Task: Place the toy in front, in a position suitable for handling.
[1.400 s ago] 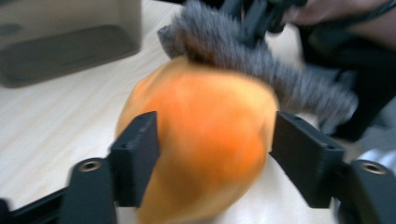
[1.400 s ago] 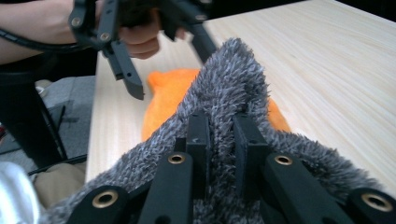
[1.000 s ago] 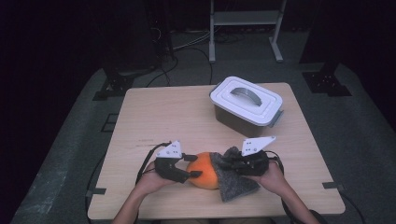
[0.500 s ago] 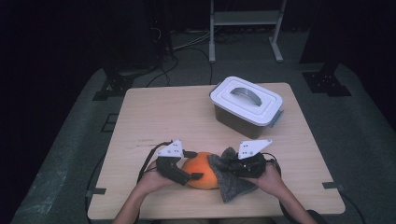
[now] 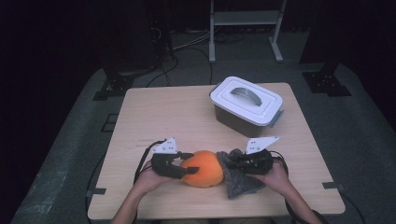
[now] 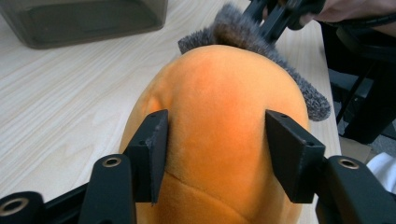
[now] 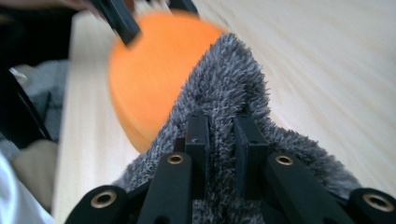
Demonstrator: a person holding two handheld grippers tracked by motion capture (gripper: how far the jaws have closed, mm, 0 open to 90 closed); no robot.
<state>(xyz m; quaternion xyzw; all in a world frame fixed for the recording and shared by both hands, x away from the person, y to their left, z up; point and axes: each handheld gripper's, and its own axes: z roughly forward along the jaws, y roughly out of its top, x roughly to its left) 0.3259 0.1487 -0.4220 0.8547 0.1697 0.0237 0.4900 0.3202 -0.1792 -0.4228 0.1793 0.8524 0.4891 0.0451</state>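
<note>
Squeezing the soft, light orange plush toy (image 6: 219, 135) at its sides, the left hand-held gripper (image 5: 180, 164) steadied it while the right hand-held gripper (image 7: 223, 133) pinched its limp grey furry part (image 7: 229, 79).

Orange plush ball (image 5: 202, 168): rounded, soft, resting on the table (image 5: 187, 116) near its front edge. Grey fuzzy cloth (image 5: 238, 179): crumpled, touching the ball's right side, draped partly against it.
</note>
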